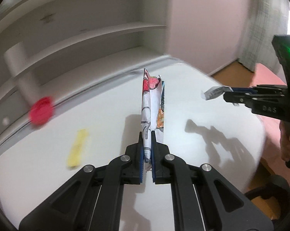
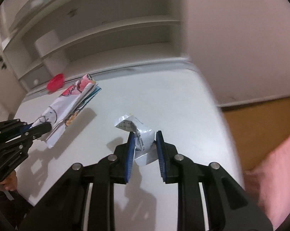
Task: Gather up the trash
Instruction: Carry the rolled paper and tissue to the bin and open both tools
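Two pieces of trash are held above the white table [image 1: 98, 115], one in each gripper. Left wrist view: the left gripper [image 1: 147, 134] is clenched on a folded printed wrapper [image 1: 151, 105], which stands on edge between the blue pads and projects forward past the fingertips; its print shows red, orange and grey patterns. The wrapper's lower end sticks out behind the pads, toward the camera. On the table, to the left of the gripper, lies a yellow strip [image 1: 77, 148], blurred. Farther left, at the table's rear edge, sits a red round cap [image 1: 41, 110], also blurred. Behind the table stands a white shelf unit [image 1: 87, 34]. At the right edge, the right gripper [image 1: 228, 94] enters level, grasping a small crumpled white wrapper [image 1: 212, 93] that sticks out from its tips; a hand [image 1: 288, 144] grips the handle below it. Right wrist view: the right gripper [image 2: 145, 134] is closed on the crumpled white wrapper [image 2: 139, 132], which bulges between the blue pads and carries fine dark print; the pads press on its sides. At the left, the left gripper [image 2: 40, 128] holds the printed wrapper [image 2: 67, 107] tilted up toward the rear of the table [image 2: 164, 96]. The red cap [image 2: 56, 84] lies beyond it, against the shelf unit [image 2: 116, 28]. A pink fabric surface [image 2: 276, 173] fills the lower right
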Motion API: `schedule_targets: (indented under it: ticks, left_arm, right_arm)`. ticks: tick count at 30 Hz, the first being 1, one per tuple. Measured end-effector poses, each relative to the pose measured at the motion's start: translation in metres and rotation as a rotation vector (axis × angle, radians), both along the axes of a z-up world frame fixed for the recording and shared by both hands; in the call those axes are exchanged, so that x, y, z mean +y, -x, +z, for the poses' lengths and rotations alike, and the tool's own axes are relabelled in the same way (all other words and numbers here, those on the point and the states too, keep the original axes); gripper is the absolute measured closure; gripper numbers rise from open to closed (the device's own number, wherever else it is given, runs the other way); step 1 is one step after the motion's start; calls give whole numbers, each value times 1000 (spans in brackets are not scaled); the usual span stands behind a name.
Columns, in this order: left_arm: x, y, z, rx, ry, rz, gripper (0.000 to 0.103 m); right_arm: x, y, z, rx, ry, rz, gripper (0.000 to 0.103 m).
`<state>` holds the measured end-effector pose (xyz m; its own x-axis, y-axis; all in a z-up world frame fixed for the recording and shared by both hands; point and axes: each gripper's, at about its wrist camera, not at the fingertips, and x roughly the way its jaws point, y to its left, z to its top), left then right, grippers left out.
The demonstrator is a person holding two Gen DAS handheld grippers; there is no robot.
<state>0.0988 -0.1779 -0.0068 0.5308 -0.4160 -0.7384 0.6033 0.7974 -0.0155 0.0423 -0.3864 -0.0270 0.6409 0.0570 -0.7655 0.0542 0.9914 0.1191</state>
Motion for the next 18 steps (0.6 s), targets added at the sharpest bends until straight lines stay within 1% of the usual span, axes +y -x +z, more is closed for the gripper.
schedule_targets:
  ticks: [3, 5, 8, 11, 12, 14, 16, 18]
  left_arm:
    - [-52, 20, -1, 20, 19, -100, 98]
    - [-91, 40, -3, 31, 31, -180, 98]
    - [-146, 73, -7, 53, 44, -310, 98]
    - [-199, 111, -16, 70, 35, -450, 98]
    - [-211, 121, -19, 74, 31, -482, 98]
    - [-243, 145, -33, 100, 17, -560, 98]
    - [-266, 161, -48, 125, -2, -614, 98]
    - [-288, 173, -73, 133, -52, -651, 98]
  right_arm:
    - [-51, 50, -1, -9, -6, -117, 80]
    - [-85, 84, -5, -13, -21, -199, 80]
    - [-139, 141, -19, -9, -48, -349, 80]
    - [-184, 194, -37, 1, -83, -476, 81]
    - [-194, 206, -44, 8, -92, -509, 81]
    - [-218, 237, -63, 31, -111, -579, 81]
    - [-232, 254, -80, 52, -129, -624, 81]
    - [-248, 269, -104, 87, -161, -660, 81]
